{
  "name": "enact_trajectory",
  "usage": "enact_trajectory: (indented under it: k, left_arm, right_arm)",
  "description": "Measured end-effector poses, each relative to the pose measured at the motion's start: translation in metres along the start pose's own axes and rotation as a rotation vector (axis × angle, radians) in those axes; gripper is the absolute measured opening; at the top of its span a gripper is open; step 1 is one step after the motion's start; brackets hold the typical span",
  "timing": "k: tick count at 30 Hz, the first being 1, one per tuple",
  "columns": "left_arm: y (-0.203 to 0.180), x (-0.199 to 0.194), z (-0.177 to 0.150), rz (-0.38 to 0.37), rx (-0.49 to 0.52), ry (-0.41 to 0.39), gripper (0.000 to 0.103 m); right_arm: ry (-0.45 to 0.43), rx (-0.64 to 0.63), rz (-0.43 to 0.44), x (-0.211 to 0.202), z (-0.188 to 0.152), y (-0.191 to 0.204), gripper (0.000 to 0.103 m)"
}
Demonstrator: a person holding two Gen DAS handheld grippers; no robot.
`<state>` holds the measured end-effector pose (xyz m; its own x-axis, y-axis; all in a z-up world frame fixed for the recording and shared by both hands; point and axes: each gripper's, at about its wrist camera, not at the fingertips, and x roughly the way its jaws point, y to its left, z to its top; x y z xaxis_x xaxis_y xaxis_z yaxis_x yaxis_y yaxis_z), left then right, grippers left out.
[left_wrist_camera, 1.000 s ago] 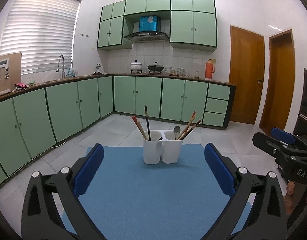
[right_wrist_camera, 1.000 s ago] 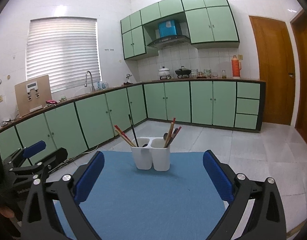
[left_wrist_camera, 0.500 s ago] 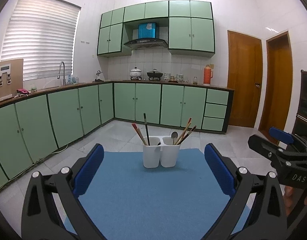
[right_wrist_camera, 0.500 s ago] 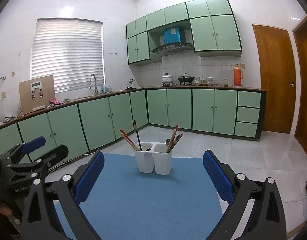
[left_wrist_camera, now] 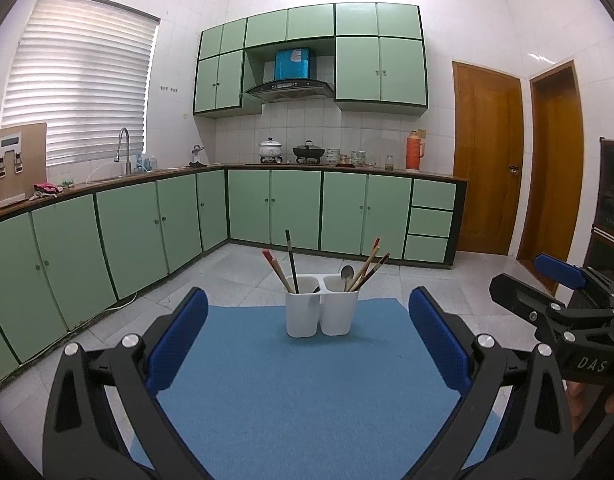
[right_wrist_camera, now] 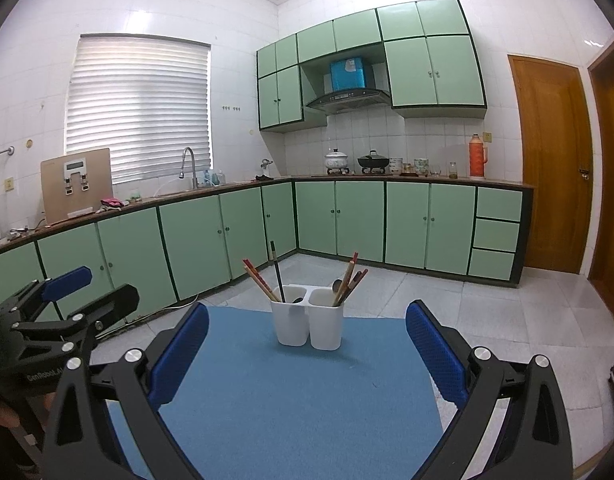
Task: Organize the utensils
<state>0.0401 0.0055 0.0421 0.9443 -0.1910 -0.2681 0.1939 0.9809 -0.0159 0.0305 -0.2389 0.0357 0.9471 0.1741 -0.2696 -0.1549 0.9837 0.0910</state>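
A white two-cup utensil holder [left_wrist_camera: 318,313] [right_wrist_camera: 309,323] stands upright at the far end of a blue mat [left_wrist_camera: 307,392] [right_wrist_camera: 295,400]. Its left cup holds red-tipped chopsticks [left_wrist_camera: 275,269] and a dark stick [left_wrist_camera: 291,254]. Its right cup holds a metal spoon [left_wrist_camera: 346,274] and several chopsticks [left_wrist_camera: 369,265]. My left gripper [left_wrist_camera: 307,344] is open, well short of the holder, with nothing between its blue pads. My right gripper [right_wrist_camera: 307,350] is likewise open and empty. Each gripper shows at the edge of the other's view: the right gripper's finger [left_wrist_camera: 559,276] and the left gripper's finger [right_wrist_camera: 67,282].
Green base cabinets [left_wrist_camera: 275,212] run along the far and left walls under a counter with a sink tap [left_wrist_camera: 125,148], pots [left_wrist_camera: 271,148] and an orange flask [left_wrist_camera: 414,155]. Two wooden doors [left_wrist_camera: 487,160] stand at the right. A tiled floor [left_wrist_camera: 243,276] lies beyond the mat.
Both grippers have pulled back and tilted up, so the holder sits lower and smaller in both views. The utensils in the holder have not moved.
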Motion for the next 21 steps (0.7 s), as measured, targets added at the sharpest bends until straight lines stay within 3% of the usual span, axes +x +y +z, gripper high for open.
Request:
enact_trajectory:
  k: [21]
  left_arm:
    - [0.0031,-0.0025,-0.0013,0.000,-0.004,0.001,0.098]
  right_arm:
    - [0.006,-0.008,0.012,0.0009,-0.0003,0.0050,0.097]
